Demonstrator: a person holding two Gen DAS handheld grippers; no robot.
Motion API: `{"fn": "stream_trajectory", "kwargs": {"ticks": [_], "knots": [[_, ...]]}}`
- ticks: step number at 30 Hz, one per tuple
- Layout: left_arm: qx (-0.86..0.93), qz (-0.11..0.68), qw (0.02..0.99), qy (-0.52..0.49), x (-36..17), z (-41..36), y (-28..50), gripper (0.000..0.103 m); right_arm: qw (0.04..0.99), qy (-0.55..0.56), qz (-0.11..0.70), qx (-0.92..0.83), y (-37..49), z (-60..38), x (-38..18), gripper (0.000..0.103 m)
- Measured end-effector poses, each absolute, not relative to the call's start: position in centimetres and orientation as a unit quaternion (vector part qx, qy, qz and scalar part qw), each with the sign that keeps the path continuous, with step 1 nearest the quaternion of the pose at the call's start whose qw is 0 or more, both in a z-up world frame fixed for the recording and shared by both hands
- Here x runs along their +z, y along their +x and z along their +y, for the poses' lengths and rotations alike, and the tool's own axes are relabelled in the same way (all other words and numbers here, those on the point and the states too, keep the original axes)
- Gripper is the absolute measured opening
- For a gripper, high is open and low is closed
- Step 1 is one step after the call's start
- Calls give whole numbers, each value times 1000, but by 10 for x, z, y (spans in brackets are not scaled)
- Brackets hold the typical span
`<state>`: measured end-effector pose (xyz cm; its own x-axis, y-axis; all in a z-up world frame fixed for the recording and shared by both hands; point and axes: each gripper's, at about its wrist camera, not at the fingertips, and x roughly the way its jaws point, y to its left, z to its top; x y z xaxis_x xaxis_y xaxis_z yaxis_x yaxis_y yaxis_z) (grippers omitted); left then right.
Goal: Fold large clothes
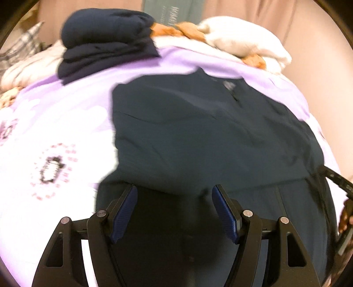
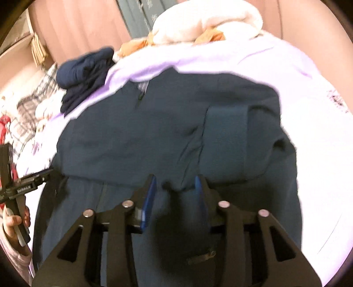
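The jacket (image 1: 198, 136) is dark teal. The bedsheet (image 1: 66, 123) under it is pale lilac with white flowers and dark purple dotted centres. Far left, the folded garment (image 1: 106, 44) is navy. Far right, the blanket (image 1: 249, 37) is cream, with orange cloth (image 1: 253, 59) beside it. The gripper pads (image 2: 149, 198) are blue.

Bed with lilac floral cover (image 1: 66, 114); pinkish curtain (image 2: 88, 28) behind; grey-green panel (image 1: 172, 11) beyond; warm indoor light.

Bare lilac sheet (image 1: 55, 123) left of the jacket (image 1: 198, 136) – folded navy stack (image 1: 106, 44) and cream pile (image 1: 249, 39) crowd the far edge
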<state>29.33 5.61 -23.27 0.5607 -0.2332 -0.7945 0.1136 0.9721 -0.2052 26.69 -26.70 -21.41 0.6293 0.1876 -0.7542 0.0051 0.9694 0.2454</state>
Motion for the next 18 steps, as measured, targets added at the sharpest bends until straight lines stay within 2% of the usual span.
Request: {"fn": "stream_trajectory", "kwargs": {"ticks": [5, 10, 18], "knots": [[-71, 471, 876, -72, -246, 58, 310, 70, 902, 145, 404, 41, 286, -273, -209, 39], [-59, 490, 868, -55, -269, 48, 314, 70, 893, 129, 430, 22, 303, -268, -228, 39], [-63, 478, 875, -49, -269, 48, 310, 71, 884, 149, 442, 24, 306, -280, -250, 37]]}}
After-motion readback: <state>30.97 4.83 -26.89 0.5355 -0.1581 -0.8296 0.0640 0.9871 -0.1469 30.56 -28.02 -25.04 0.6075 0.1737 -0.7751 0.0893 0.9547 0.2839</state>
